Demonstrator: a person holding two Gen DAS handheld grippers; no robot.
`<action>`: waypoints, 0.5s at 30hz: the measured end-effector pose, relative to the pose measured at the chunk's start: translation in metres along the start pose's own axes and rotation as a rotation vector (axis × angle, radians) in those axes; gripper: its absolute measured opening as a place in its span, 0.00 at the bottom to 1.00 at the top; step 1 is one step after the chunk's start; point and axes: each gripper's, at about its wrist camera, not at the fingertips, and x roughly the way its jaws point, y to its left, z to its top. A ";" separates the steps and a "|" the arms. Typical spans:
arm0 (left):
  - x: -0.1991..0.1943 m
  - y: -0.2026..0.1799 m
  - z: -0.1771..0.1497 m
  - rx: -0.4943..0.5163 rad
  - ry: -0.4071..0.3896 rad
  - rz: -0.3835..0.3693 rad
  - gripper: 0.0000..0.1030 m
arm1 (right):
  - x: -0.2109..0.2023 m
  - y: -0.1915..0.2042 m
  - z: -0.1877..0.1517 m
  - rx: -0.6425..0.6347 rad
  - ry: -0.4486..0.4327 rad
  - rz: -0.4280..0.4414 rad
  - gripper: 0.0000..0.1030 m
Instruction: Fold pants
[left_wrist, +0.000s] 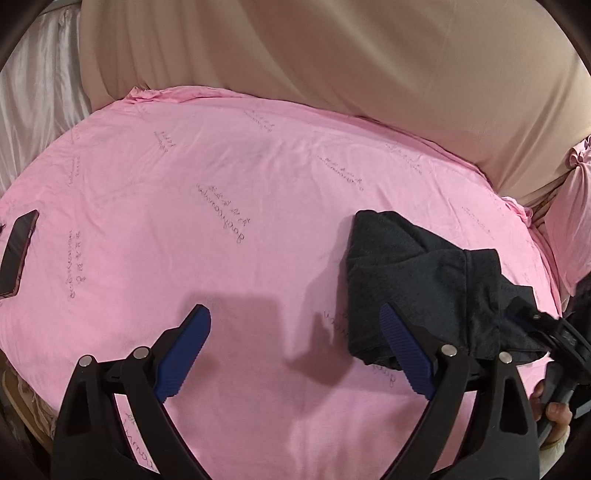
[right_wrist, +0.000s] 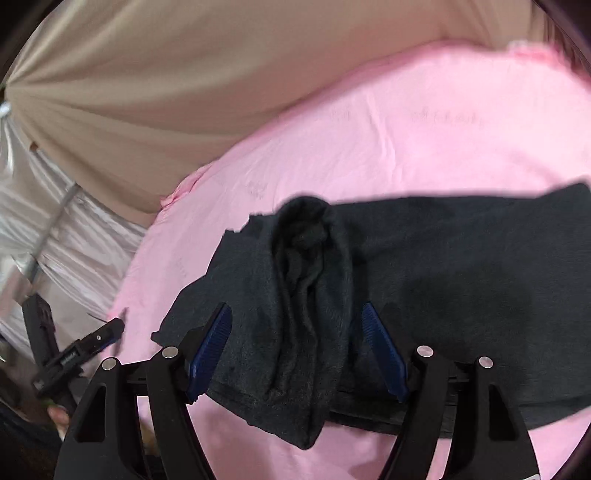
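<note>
Lying bunched on the pink sheet, dark pants; left gripper and right gripper both released.

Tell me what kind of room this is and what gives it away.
Probably a bedroom: dark grey knit pants lie on a bed under a pink printed sheet, with beige draped fabric behind it and a black smartphone lying on the sheet.
</note>
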 end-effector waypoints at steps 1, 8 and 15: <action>-0.002 0.003 -0.002 0.005 -0.002 0.002 0.88 | 0.001 0.004 -0.001 -0.014 0.019 -0.009 0.78; 0.015 -0.004 -0.007 0.006 0.022 -0.021 0.88 | 0.055 0.016 -0.009 0.015 0.164 0.061 0.19; 0.001 -0.004 -0.001 -0.012 -0.015 -0.039 0.88 | -0.064 0.012 0.050 -0.128 -0.108 -0.001 0.14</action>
